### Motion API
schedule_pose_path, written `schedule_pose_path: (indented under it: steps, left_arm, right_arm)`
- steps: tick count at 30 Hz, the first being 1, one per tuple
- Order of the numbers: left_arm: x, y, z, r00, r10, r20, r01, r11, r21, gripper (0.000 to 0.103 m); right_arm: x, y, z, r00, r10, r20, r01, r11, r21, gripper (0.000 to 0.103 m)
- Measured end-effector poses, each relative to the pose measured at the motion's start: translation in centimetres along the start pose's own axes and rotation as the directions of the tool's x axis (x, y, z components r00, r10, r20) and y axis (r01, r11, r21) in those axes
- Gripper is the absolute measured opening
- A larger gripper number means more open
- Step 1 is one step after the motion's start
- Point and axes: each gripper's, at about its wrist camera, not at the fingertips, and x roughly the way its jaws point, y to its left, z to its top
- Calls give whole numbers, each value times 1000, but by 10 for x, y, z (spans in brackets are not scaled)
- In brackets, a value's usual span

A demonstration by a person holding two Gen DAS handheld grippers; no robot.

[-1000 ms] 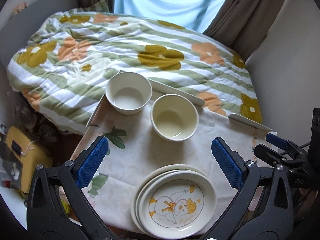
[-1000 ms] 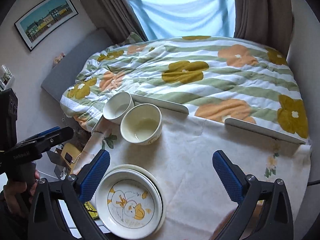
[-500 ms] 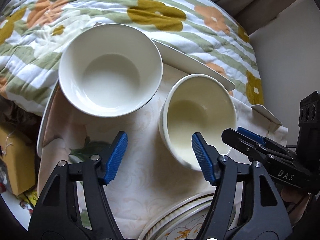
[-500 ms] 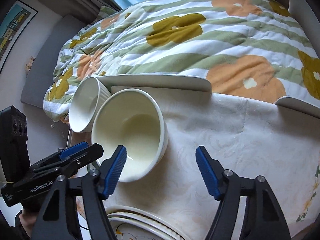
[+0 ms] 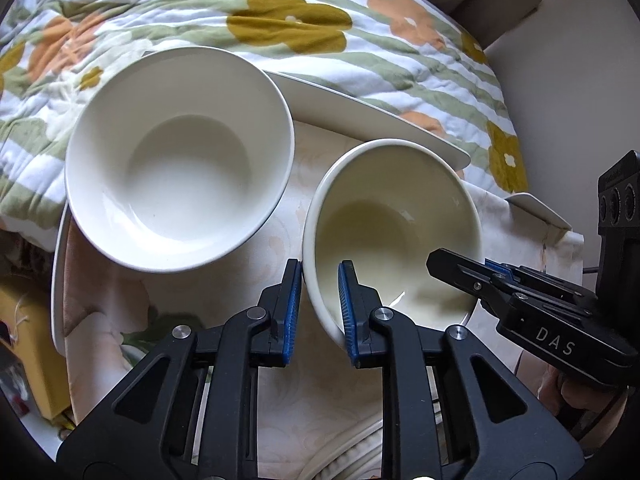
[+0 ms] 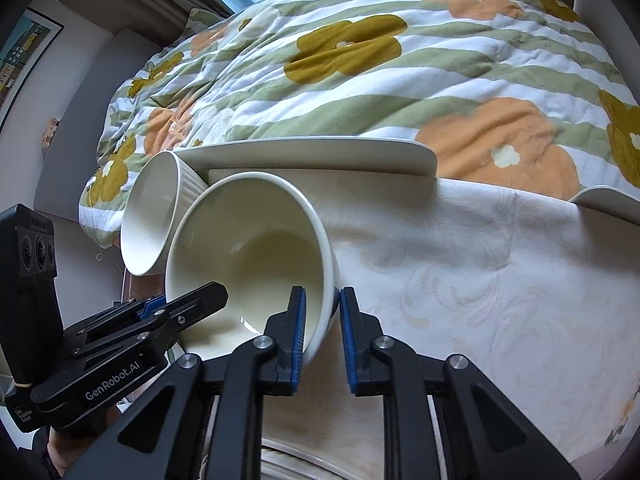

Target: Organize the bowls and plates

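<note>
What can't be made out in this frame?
- Plate stack: cut off by the bottom edge, behind the left gripper; design hidden.
- White bowl: right wrist view shows it half covered by the cream bowl.
- Right gripper: actual rim contact unclear.

I get soft daylight from the far window, faint glare inside the cream bowl point(image 5: 390, 216), sharp focus, heavy fisheye bending at the edges.
</note>
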Motion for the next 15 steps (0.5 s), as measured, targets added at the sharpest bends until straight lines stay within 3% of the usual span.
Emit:
schedule_pose_path:
  steps: [6, 15]
  left_arm:
    - [-13, -8, 0, 999, 10, 37, -11, 999, 39, 17]
    - [-58, -39, -12, 994, -6, 113, -4, 996, 86, 17]
  right_arm:
    - [-13, 5, -2, 999, -8, 39, 8, 1000, -10, 16]
    - [-66, 9, -18, 991, -7, 134, 8, 1000, -8, 16]
